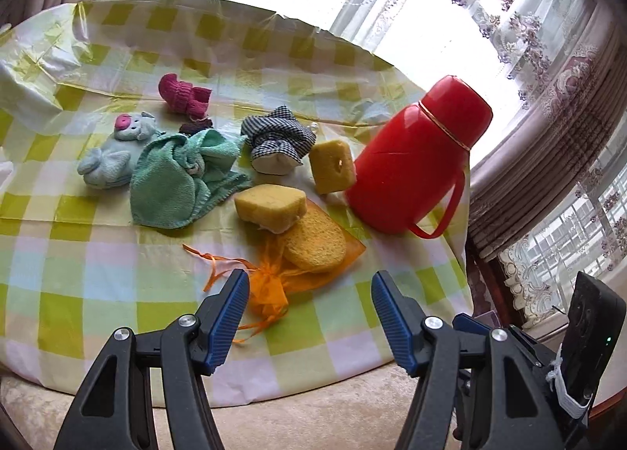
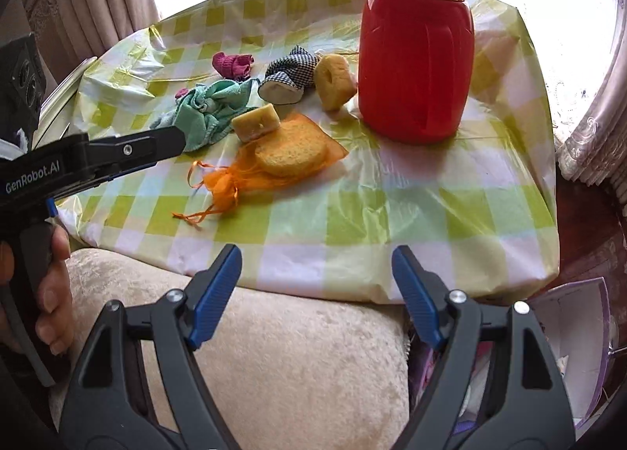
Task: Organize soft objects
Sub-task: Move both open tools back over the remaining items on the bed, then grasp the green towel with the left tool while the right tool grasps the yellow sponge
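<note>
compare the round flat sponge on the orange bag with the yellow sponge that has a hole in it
The round flat sponge is a thin disc; the holed sponge is a thick block with a hole through one face. The round one lies flat on the orange mesh bag; the holed one stands on edge on the tablecloth beside the red flask. The round one sits partly under another sponge block; nothing rests on the holed one. Both are yellow and porous.

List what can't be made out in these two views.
- Blue plush toy: right wrist view, hidden behind the green towel and left hand-held gripper.
- Thermos top: right wrist view, cut by the frame edge.
- Round sponge: both views, far part under the block sponge.
</note>
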`<state>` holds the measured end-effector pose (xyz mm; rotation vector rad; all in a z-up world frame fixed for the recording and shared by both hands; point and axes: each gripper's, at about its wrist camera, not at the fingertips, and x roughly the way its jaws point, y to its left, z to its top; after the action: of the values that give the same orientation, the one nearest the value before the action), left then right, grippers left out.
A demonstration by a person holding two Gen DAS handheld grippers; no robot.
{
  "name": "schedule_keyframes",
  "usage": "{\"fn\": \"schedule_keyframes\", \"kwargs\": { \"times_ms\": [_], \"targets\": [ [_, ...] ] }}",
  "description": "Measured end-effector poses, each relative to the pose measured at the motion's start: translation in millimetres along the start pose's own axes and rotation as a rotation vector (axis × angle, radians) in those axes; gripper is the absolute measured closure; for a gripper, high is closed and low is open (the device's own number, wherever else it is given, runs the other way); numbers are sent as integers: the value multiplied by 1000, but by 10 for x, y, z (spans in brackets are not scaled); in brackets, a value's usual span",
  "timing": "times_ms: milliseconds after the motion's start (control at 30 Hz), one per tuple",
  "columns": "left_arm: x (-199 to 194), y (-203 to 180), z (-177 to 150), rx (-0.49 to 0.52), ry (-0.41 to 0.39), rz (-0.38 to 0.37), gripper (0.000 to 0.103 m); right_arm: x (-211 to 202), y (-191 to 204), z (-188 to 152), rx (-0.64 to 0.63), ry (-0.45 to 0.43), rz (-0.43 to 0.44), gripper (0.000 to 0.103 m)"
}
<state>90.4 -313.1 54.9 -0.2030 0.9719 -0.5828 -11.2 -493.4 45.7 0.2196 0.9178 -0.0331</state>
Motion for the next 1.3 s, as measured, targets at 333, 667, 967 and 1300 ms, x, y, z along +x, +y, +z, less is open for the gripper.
{"fn": "schedule_keyframes", "kwargs": {
  "times_ms": [333,667,967,1300],
  "targets": [
    [80,760,616,-136,-64,139,38,493,360,584,26,-67,40,21],
    [359,1064,774,-104,-118,186,38,1064,534,880,-42,-77,-36,19],
    [827,919,819,65,-42,165,37,1377,734,952,-185,-45,-72,19],
    [1010,964,703,149,-12,240,37,1668,786,902,-242,16,-71,35]
  ]
}}
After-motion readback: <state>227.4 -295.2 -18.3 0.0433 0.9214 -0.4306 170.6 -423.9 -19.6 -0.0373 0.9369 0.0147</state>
